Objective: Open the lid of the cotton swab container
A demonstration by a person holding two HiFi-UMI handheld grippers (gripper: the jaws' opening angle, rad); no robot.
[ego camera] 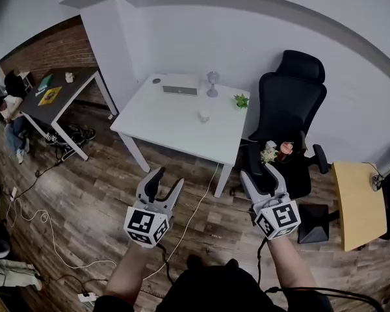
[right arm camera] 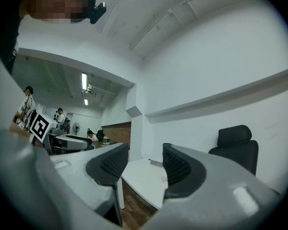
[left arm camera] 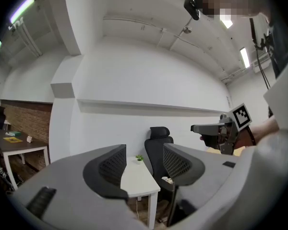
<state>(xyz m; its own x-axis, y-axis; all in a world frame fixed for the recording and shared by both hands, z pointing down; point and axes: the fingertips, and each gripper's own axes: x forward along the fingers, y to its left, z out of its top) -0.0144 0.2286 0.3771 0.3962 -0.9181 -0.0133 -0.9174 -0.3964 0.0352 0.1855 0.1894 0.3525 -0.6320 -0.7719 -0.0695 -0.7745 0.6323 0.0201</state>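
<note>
Plainly, both tongs are released and empty. The left gripper has its ribbed black pads standing apart, and only the far end of the white table and the black office chair show through the gap. The right gripper is spread the same way, with the tabletop and wood floor between its jaws. From the head view, the two are held side by side over the floor, each on a bare forearm, marker cubes toward the person, both well apart from the table ahead.

On that table a small white item stands alone near the middle. It is the likeliest cotton swab container, but it is too small to tell, and its lid cannot be made out. Toward the wall lie a flat grey device and a small grey stemmed object, and a little potted plant sits at the corner beside the chair. The chair seat carries a white flower bunch and a reddish cup. A white cable runs across the floor from under the table. A dark desk stands far left by a brick wall, and a yellow wooden table far right.
</note>
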